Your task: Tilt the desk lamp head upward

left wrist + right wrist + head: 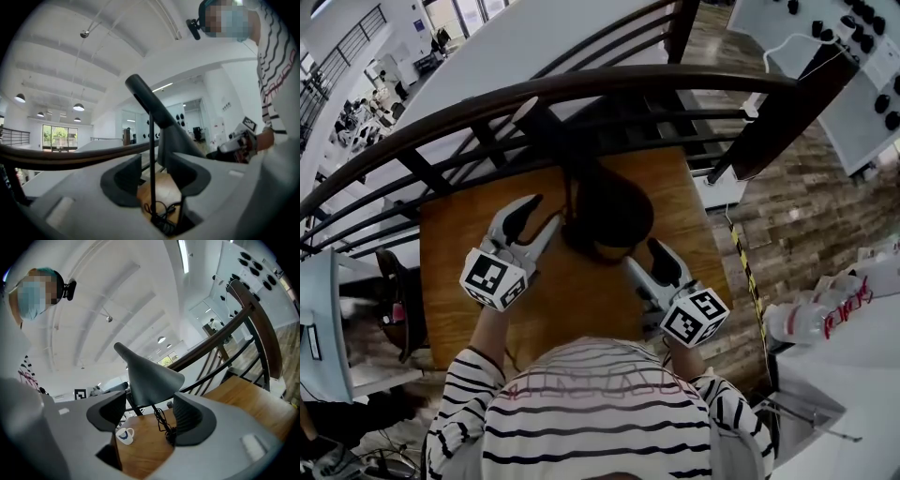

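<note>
From the head view, the desk lamp [602, 214] stands on a wooden table [459, 281] set against a dark curved railing [581, 89]. Its black lamp head [609, 211] sits about mid-table, facing down. The left gripper [536, 223] reaches in from the near left with its tips just beside the shade. The right gripper [647, 262] comes in from the near right, close to the shade's near edge. A person in a striped shirt [600, 412] holds both.

In the left gripper view, the left gripper [153, 176] has its jaws released and well apart. The lamp's thin black pole [152, 159] rises through the gap between them, touching neither jaw. A tangle of cord [164, 218] lies at its foot on the table [157, 192]. The lamp head [176, 138] hangs over the right-hand jaw, and the right gripper [236, 143] shows beyond it at the far right.

In the right gripper view, the right gripper [147, 413] is also released, jaws spread wide. The grey cone of the lamp head [150, 376] hangs in the gap just above them. I cannot tell whether it touches either jaw. Under it, the cord [164, 423] trails on the table [145, 446], with a white mug [124, 434] standing to the left. The railing [243, 319] curves past on the far right.
</note>
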A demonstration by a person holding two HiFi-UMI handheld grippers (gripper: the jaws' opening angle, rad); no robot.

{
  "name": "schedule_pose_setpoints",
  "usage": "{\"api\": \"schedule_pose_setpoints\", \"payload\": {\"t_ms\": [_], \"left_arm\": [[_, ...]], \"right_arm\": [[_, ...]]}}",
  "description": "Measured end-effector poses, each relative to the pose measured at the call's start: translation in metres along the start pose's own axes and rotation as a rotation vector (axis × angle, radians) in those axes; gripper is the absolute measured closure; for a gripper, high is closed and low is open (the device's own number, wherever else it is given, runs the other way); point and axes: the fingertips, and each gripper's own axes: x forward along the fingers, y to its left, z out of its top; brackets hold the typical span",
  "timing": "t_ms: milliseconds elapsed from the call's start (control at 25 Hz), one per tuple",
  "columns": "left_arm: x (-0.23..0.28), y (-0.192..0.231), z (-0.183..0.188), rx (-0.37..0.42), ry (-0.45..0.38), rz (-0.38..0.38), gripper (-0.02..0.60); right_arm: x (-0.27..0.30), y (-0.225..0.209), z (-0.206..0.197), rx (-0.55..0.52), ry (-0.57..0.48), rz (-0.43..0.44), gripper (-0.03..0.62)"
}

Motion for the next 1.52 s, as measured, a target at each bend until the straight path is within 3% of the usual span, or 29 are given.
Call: {"api": "schedule_pose_setpoints", "payload": {"t_ms": [160, 640, 1040, 1520], "left_arm": [[0.018, 0.011, -0.028, 0.001, 0.059, -0.034, 0.408], [0.058, 0.018, -0.072, -0.071, 0.110, -0.111, 0.413], [0.070, 0.013, -0.083, -0.083, 0.115, -0.133, 0.515], [0.068, 0.011, -0.083, -0.118, 0.102, -0.118, 0.520]], "right_arm": [[0.012, -0.001, -0.003, 0.024, 0.010, 0.024, 0.281], [0.024, -0.010, -0.005, 0.055, 0.016, 0.019, 0.278], [0.025, -0.005, -0.004, 0.087, -0.010, 0.064, 0.276], [0.015, 0.000, 0.005, 0.088, -0.013, 0.044, 0.260]]}}
